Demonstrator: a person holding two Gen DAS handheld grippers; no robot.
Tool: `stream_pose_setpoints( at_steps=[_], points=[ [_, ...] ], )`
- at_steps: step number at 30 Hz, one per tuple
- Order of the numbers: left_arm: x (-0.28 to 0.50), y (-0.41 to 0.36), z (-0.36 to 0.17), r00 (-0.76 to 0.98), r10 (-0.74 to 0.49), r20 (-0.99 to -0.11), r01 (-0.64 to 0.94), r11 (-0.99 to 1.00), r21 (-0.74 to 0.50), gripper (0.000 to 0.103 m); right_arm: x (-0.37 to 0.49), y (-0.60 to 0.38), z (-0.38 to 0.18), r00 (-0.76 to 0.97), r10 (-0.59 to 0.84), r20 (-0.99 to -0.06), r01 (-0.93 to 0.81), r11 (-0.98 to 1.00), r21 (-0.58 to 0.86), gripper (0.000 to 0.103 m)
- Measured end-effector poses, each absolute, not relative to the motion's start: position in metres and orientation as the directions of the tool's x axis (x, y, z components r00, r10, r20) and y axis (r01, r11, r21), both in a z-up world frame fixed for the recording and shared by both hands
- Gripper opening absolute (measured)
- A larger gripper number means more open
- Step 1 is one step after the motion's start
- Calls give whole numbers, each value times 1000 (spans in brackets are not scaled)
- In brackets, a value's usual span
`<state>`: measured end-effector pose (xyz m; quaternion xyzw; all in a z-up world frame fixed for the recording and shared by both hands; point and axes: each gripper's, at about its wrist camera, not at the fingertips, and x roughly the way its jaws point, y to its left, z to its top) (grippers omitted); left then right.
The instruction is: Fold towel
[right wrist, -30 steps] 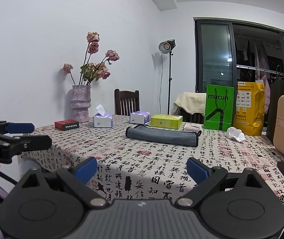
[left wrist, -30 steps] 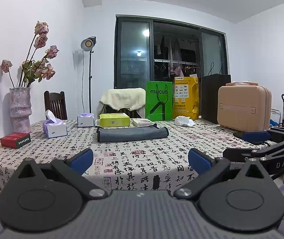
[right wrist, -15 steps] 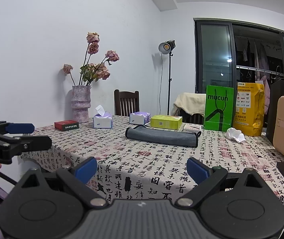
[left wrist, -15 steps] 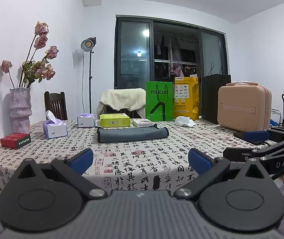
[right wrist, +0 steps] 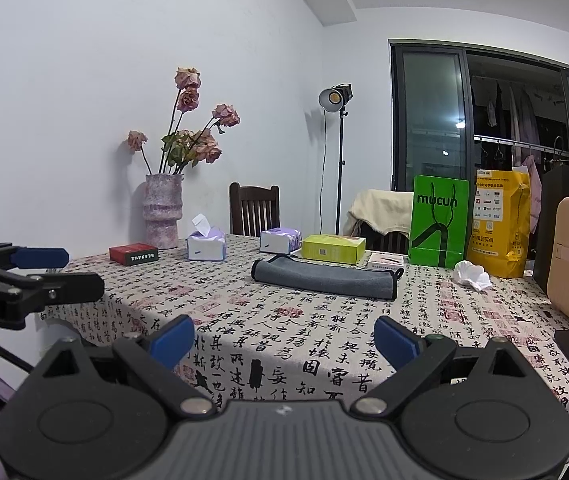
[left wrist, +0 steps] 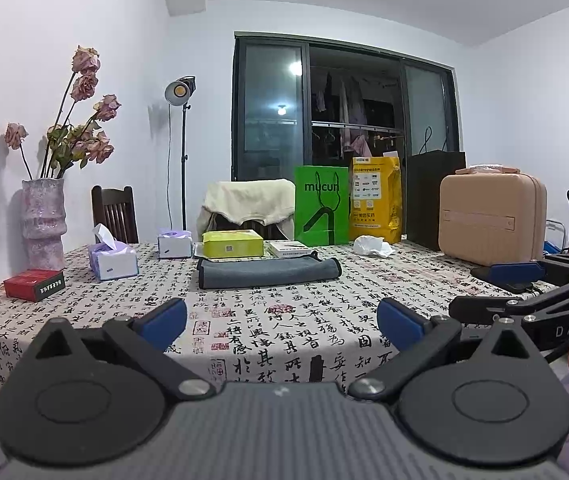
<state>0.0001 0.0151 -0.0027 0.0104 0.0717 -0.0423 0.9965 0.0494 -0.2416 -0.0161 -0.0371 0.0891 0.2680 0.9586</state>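
Jaws released on both: the left gripper and right gripper hover level at the desk's near edge. Well apart from them, the grey towel lies folded on the desk.

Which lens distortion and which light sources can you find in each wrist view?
Left wrist view: fisheye bends the ceiling edge; the lit floor lamp faces the camera and a reflection glares in the window. Right wrist view: dark rounded corners; a shadow crosses the tablecloth.
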Motion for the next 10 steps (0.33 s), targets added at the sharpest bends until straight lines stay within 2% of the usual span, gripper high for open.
stream_pose_setpoints(
  at_steps=[10],
  points=[
    [-2,13,-3,987,-81,-140,84,996,15,103,50,-241,-16,841,508,-189,-521,853,-24,100]
  ],
)
